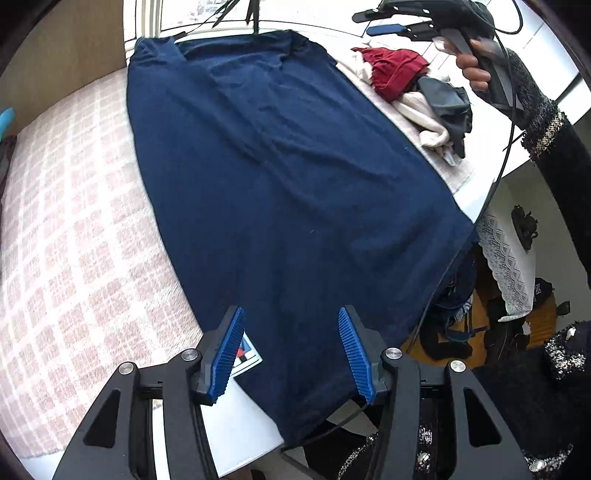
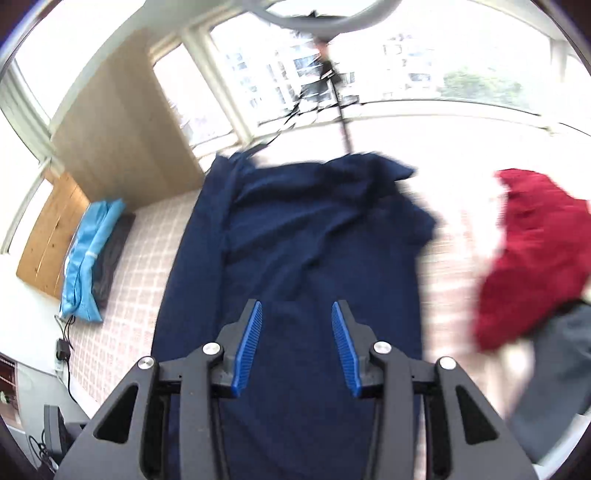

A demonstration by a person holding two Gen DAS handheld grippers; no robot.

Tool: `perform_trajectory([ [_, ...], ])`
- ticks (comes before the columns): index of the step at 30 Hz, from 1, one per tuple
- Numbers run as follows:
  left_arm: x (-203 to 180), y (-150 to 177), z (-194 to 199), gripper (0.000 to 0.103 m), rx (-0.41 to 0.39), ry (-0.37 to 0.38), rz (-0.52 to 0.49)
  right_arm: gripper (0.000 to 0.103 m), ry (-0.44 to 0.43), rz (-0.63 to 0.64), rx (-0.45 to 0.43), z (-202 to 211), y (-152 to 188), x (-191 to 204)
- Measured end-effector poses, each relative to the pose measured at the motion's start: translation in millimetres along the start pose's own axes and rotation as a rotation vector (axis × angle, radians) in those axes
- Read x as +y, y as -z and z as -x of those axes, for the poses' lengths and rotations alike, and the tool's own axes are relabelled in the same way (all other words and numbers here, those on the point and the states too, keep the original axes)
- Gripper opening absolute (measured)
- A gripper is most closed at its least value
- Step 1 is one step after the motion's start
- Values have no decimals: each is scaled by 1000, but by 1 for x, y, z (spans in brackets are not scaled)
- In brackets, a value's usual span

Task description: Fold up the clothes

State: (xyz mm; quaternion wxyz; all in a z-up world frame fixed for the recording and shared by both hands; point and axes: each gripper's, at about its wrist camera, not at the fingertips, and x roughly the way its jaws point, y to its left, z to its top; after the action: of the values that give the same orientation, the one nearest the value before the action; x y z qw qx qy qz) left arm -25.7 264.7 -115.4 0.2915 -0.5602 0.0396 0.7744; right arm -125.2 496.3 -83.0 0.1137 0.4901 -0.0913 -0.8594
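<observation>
A long navy blue garment (image 1: pixel 280 184) lies spread lengthwise on a pink checked table cover (image 1: pixel 74 229); its near end hangs over the table edge. My left gripper (image 1: pixel 291 314) is open and empty, just above the garment's near end. The right gripper (image 1: pixel 391 22) shows in the left wrist view, held high in a hand at the far right, above the table. In the right wrist view the right gripper (image 2: pixel 297 308) is open and empty, above the navy garment (image 2: pixel 295 258), whose far end is rumpled.
A pile of clothes lies to the right of the garment: red (image 1: pixel 397 68), cream (image 1: pixel 428 118) and grey (image 1: pixel 448 107) pieces; the red one (image 2: pixel 532 258) shows in the right view. A light blue bag (image 2: pixel 86 258) sits at the left. Windows (image 2: pixel 295 74) lie beyond.
</observation>
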Motion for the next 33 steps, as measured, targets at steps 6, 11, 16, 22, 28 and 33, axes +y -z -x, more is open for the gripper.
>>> perform_trajectory([
  [6,-42,-74,11,51,-84,1,-118,44,83,-22,-82,72,-27,-69],
  [11,-94,-176,-24,53,-150,-29,-192,47,12,-13,-79,63,-56,-117],
  [16,-136,-277,-92,54,-159,-134,-292,49,-17,-8,-2,-5,-99,-152],
  [22,-177,-377,-202,55,-84,-381,-457,49,-53,-3,90,-85,-151,-195],
  [28,-149,-425,-274,59,6,-573,-408,57,-120,47,150,-128,-175,-207],
  [33,-116,-421,-276,22,-29,-448,-302,58,-172,156,226,-183,-184,-187],
])
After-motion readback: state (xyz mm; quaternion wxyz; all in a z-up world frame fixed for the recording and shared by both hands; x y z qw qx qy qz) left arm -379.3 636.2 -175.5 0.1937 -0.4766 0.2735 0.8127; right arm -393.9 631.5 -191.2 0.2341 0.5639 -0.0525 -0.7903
